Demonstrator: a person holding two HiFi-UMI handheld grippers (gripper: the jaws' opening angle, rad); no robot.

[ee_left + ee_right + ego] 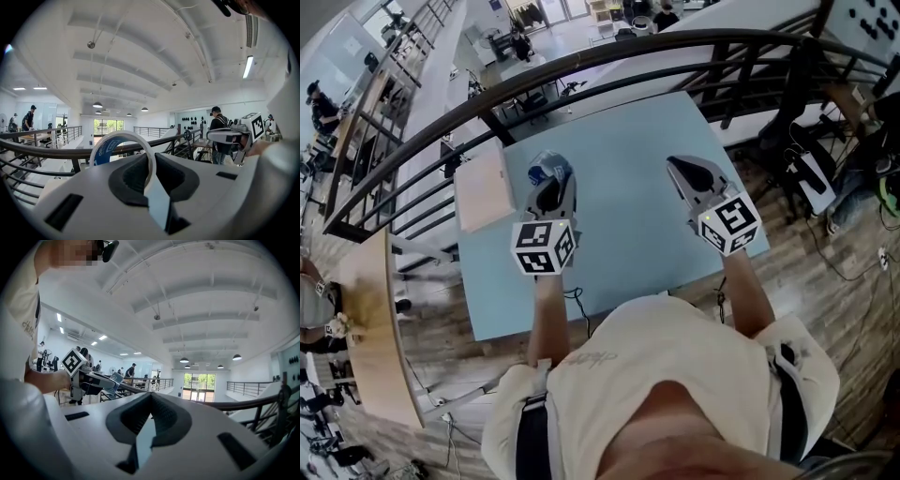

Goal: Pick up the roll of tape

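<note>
Left hand-held gripper (150, 161) pinching tape roll (104, 152), table (628, 187) only overhead

R gripper (151, 395): jaws together, dark pads meet at the tips, nothing btwn them. Its white body fills lower frame.

L side of frame: L gripper (107, 380) held approx. level in a hand (46, 380), marker cube (72, 363) on top. Roll of tape (115, 378) at its tips, blue inner face showing; grip itself too small to judge. The two grippers are well apart.

Bkgd: dark handrail (248, 402) runs to R, glazed doors (199, 380) in far wall, pendant lamps (184, 360), white beamed ceiling (201, 296). Person's light sleeve (18, 301) at L edge.
</note>
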